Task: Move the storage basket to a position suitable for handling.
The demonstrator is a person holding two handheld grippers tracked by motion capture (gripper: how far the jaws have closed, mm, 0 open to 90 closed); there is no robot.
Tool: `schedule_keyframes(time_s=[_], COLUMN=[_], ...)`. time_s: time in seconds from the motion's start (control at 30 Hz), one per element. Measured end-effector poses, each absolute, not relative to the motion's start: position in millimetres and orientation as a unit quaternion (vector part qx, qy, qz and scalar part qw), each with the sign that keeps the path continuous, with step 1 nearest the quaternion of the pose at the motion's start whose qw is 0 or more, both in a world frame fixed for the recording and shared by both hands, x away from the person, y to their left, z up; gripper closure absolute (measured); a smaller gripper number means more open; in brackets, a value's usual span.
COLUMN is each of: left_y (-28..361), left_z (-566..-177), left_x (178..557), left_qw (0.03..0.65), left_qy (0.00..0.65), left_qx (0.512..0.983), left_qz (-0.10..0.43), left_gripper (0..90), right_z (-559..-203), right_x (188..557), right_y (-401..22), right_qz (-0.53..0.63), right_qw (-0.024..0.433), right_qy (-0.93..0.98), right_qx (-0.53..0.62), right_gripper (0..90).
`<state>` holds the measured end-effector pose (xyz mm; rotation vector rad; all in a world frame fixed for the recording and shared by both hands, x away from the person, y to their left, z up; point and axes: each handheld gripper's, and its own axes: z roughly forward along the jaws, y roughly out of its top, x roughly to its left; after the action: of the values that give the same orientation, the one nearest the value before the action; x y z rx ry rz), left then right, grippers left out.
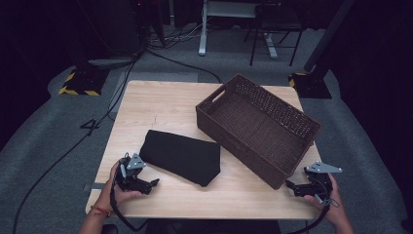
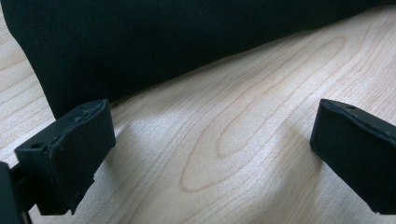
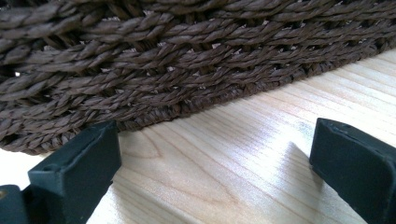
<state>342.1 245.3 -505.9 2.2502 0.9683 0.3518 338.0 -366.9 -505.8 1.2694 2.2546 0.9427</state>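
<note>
Down at the near edge of the wooden table (image 1: 165, 102), the left gripper (image 1: 152, 185) rests low over the wood in the person's left hand (image 1: 111, 192), its jaws spread wide with nothing between them. Just ahead of those jaws lies the folded black cloth (image 1: 181, 156), flat on the table, its near left corner closest to the gripper. Seen from the left gripper view, the cloth (image 2: 154, 42) fills the space beyond the left gripper (image 2: 212, 135); the fold's edge runs slantwise in front of the jaws, and the corner sits right by the jaw on that view's left, though whether the two touch cannot be told. Bare wood grain (image 2: 224, 154) lies between the two jaws.

Over at the other near corner, the right gripper (image 1: 290, 185) is held in the right hand (image 1: 336, 207), also gaping wide and gripping nothing. Directly before it stands the brown wicker basket (image 1: 229, 131), set at an angle on the table, with its near corner closest to the jaws and its handle cutout on the far end. From the right gripper view, the woven wall of the basket (image 3: 177, 60) rises just beyond the right gripper (image 3: 212, 140), its bottom edge meeting the tabletop (image 3: 233, 163) near the jaw on that view's left. The cloth lies between the two grippers, beside the basket and not in it
</note>
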Motion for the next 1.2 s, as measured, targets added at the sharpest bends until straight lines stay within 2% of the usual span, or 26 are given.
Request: schedule_keyframes(time_s=[0.13, 0.27, 0.43, 0.77, 1.2], left_y=[245, 245, 246, 246, 246], left_z=[-506, -506, -506, -506, -506], left_x=[342, 341, 341, 340, 340], left_qw=[0.327, 0.328, 0.327, 0.329, 0.328], left_qy=[0.369, 0.372, 0.371, 0.373, 0.374], left_qx=[0.859, 0.858, 0.859, 0.857, 0.857], left_qz=[0.134, 0.134, 0.135, 0.134, 0.134], left_gripper=[0.6, 0.7, 0.7, 1.0, 0.8], right_z=[-506, -505, -502, -492, -448], right_x=[338, 336, 330, 292, 280], right_y=[-367, -367, -368, -364, -358], right_qz=[0.336, 0.339, 0.342, 0.372, 0.426], right_qw=[0.193, 0.194, 0.194, 0.177, 0.239], right_qy=[0.803, 0.805, 0.804, 0.808, 0.778], right_qx=[0.452, 0.447, 0.447, 0.422, 0.394], right_gripper=[2.2, 6.0, 17.7, 20.8, 22.6])
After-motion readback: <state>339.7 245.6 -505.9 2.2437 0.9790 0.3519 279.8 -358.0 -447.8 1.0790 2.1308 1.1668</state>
